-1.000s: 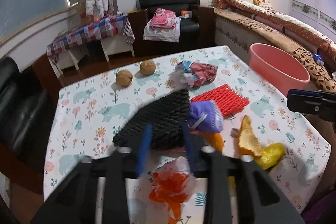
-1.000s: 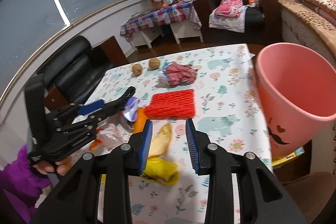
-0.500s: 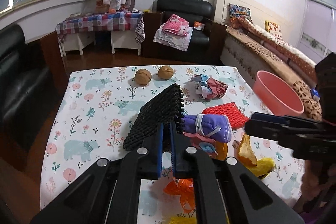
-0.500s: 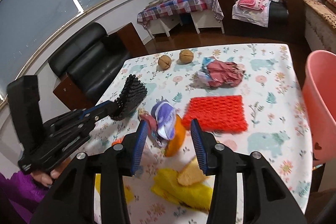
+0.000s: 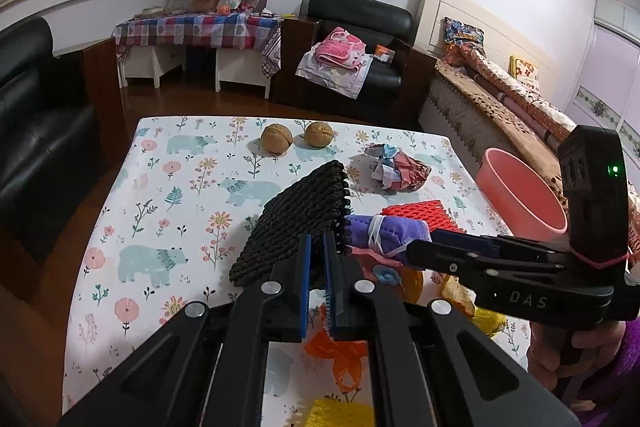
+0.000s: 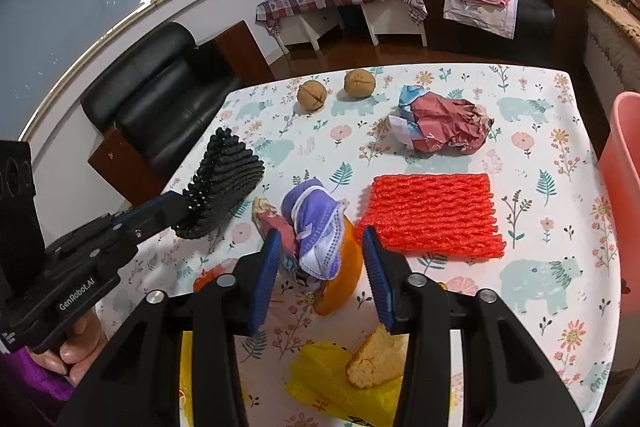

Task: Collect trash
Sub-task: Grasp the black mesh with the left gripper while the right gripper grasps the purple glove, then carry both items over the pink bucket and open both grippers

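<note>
The left gripper [image 5: 316, 263] has its blue pads nearly together, clamped on the near edge of a black foam net [image 5: 304, 215]. In the right wrist view the net stands lifted off the table [image 6: 532, 155], tilted up, its long axis running away from the gripper toward the far left.

The right gripper [image 6: 320, 267] is spread wide. Between its fingers, not touched by either pad, sits a purple face mask [image 6: 316, 223] draped over an orange peel [image 6: 340, 279], with a small pink wrapper [image 6: 276, 223] just beside its left pad.

Nearest the right wrist camera lie one yellow plastic bag [image 6: 320, 383] and one piece of yellowish peel [image 6: 372, 359] resting on it. An orange plastic scrap [image 5: 340, 351] lies under the left gripper.

Beyond the mask, one red foam net [image 6: 432, 211] lies flat, its long axis running left to right. Farther off is one crumpled red-and-blue wrapper [image 6: 440, 127]. At the far edge, two walnuts [image 6: 312, 97] sit side by side, slightly apart.

One pink bucket [image 5: 520, 195] stands off the table's right side.
</note>
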Demonstrator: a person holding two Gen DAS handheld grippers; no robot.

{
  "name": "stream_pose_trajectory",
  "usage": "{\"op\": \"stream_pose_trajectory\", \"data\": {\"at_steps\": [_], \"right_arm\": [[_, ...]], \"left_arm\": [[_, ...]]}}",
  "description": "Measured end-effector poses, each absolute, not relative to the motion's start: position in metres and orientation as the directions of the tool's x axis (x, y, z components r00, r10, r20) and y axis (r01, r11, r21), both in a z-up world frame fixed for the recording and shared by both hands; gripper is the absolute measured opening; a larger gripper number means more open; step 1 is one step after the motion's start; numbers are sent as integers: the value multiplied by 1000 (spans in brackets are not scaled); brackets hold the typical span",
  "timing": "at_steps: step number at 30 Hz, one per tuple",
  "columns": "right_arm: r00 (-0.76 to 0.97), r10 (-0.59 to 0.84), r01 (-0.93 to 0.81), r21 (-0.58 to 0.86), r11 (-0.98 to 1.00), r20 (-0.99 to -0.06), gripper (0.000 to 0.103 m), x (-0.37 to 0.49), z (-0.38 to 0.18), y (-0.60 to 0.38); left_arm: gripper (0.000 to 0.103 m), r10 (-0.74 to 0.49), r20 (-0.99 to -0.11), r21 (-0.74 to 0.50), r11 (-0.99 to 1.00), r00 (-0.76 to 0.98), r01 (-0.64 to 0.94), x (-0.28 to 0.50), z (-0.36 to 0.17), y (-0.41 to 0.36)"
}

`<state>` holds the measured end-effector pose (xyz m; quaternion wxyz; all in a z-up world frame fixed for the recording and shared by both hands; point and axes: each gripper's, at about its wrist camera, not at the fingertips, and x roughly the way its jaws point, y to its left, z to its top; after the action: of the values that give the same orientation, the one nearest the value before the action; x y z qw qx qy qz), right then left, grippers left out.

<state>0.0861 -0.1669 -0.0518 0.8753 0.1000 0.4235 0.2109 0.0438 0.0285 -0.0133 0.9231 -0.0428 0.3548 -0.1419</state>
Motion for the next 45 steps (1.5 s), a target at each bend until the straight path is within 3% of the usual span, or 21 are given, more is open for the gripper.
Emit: {"op": "stream_pose_trajectory", "data": {"at_steps": [4,11,19,23,24,26,28,37,42,44,45], "right_arm": [[559,464,-288,364,886,-687,9,85,-50,-170],[602,489,-323,367,872,-631,1,70,-33,-181],[655,469,-299,367,881,-593,1,53,-14,-202],[632,442,-258,365,895,-637,2,54,-22,-213],[625,435,-248,364,898,-648,5,54,-26,-216],[604,438,-225,385,895,-665,32,53,-35,-220],[591,456,-218,413,884,-665,42,54,-41,-217],[521,410,-203,358,911,-749,42,78,-68,-187],[542,412,-206,360,910,-732,42,84,-69,-186],[546,422,-227,357,906,-723,28,83,-68,-185],[546,421,-237,349,907,-725,28,82,-67,-184]], "left_arm": [[5,-292,-642,-179,956,709,232,44,-13,29],[5,-292,-637,-181,956,714,230,39,-5,24],[5,-296,-620,-174,955,727,240,33,6,18],[5,-305,-617,-181,952,725,246,29,6,15],[5,-307,-618,-183,951,724,248,29,6,15],[5,-311,-623,-183,950,718,253,29,3,14],[5,-313,-628,-184,949,712,255,30,0,14],[5,-323,-632,-206,946,704,249,35,-5,20],[5,-324,-637,-211,946,700,246,35,-8,22],[5,-324,-637,-210,946,699,247,36,-8,21],[5,-324,-637,-210,946,699,247,36,-8,21]]}}
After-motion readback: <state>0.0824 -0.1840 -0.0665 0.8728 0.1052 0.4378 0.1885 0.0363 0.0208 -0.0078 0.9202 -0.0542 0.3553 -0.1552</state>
